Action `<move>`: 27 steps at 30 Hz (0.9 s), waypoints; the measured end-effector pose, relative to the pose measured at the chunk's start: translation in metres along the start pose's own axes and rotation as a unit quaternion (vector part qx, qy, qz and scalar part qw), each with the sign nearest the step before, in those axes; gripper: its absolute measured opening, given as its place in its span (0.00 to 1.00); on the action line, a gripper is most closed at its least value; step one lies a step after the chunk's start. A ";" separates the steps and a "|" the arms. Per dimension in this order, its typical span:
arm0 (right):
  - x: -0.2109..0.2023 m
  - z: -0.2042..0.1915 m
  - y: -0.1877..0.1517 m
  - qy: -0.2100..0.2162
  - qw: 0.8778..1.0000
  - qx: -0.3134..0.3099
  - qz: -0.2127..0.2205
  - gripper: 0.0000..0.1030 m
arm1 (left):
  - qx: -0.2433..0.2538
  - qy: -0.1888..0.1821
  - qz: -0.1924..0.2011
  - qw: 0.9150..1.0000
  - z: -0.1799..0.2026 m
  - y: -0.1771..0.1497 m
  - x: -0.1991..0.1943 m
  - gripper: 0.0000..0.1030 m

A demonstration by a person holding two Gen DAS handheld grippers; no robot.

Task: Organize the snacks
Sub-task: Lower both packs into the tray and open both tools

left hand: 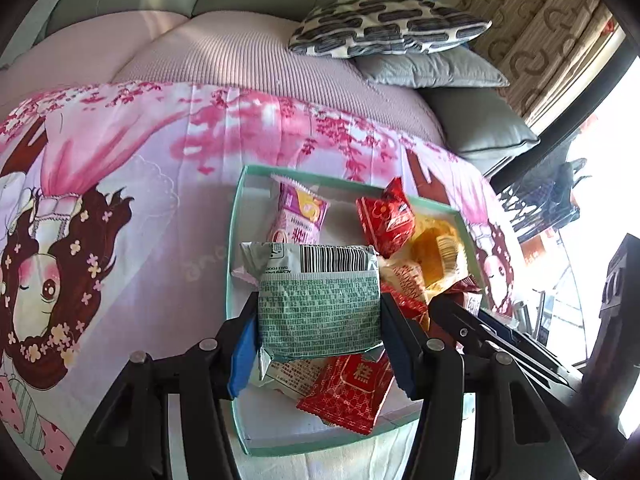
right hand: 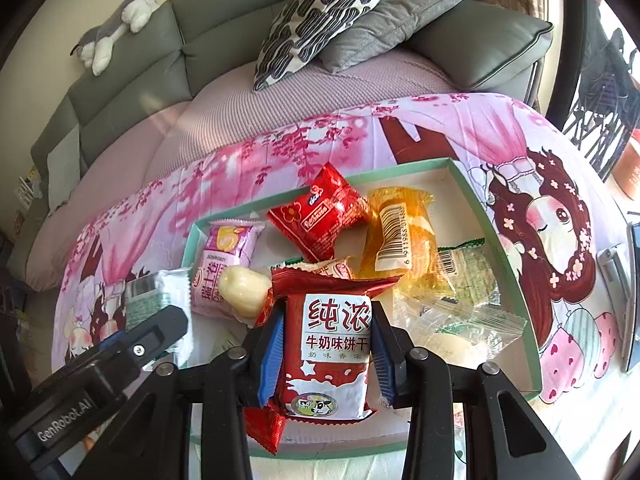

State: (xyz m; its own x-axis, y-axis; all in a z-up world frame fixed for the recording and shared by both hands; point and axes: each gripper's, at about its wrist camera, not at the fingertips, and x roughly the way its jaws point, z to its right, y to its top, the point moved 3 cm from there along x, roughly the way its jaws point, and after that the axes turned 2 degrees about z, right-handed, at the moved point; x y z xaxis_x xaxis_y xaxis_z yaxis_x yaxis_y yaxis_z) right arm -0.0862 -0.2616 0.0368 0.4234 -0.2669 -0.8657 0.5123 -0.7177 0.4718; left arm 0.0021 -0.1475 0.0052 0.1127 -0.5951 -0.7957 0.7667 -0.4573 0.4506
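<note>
Green-printed packet (left hand: 318, 300) and red packet (right hand: 328, 344) clamped above crowded tray (left hand: 234, 240).

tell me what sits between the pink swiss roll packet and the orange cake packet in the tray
In the right wrist view, a red snack packet lies between the pink swiss roll packet and the orange cake packet, inside the green tray.

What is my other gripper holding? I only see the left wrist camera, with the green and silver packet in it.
Observer: The right gripper is shut on a red milk biscuit packet with a white label.
Operator: Is it over the box?
Observer: Yes, it looks to be over the near end of the green-rimmed tray.
Operator: Anything fun on the sofa?
Observer: A grey and white plush toy lies along the sofa back.
</note>
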 end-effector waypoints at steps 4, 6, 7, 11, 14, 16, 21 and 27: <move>0.006 -0.001 -0.004 -0.002 1.000 -0.006 -0.008 0.41 | -0.001 0.003 -0.020 1.000 -0.002 -0.004 0.012 0.56; 0.008 -0.002 -0.005 -0.004 1.000 -0.010 -0.010 0.41 | 0.000 0.004 -0.025 1.000 -0.002 -0.005 0.016 0.56; 0.009 -0.002 -0.005 -0.005 1.000 -0.011 -0.012 0.41 | -0.001 0.004 -0.027 1.000 -0.002 -0.005 0.017 0.56; 0.016 -0.004 -0.008 -0.007 1.000 -0.017 -0.022 0.41 | -0.007 0.009 -0.039 0.999 -0.006 -0.006 0.024 0.56; 0.017 -0.004 -0.008 -0.012 1.000 -0.020 -0.021 0.41 | -0.017 0.007 -0.049 0.999 -0.010 -0.007 0.028 0.56; 0.018 -0.004 -0.008 -0.011 1.000 -0.019 -0.022 0.41 | -0.023 0.009 -0.055 0.998 -0.012 -0.008 0.030 0.56; 0.018 -0.003 -0.008 -0.012 0.999 -0.020 -0.023 0.41 | -0.038 0.013 -0.068 0.997 -0.016 -0.012 0.032 0.60; 0.017 -0.001 -0.008 -0.013 0.999 -0.017 -0.023 0.42 | -0.048 -0.001 -0.071 0.996 -0.016 -0.011 0.029 0.72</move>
State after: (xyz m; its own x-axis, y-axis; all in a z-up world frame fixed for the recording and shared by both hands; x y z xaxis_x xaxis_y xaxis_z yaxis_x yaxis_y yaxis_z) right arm -0.0828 -0.2595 0.0184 0.3792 -0.2502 -0.8909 0.5569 -0.7072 0.4357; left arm 0.0069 -0.1483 -0.0293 -0.0017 -0.5308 -0.8475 0.8321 -0.4708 0.2932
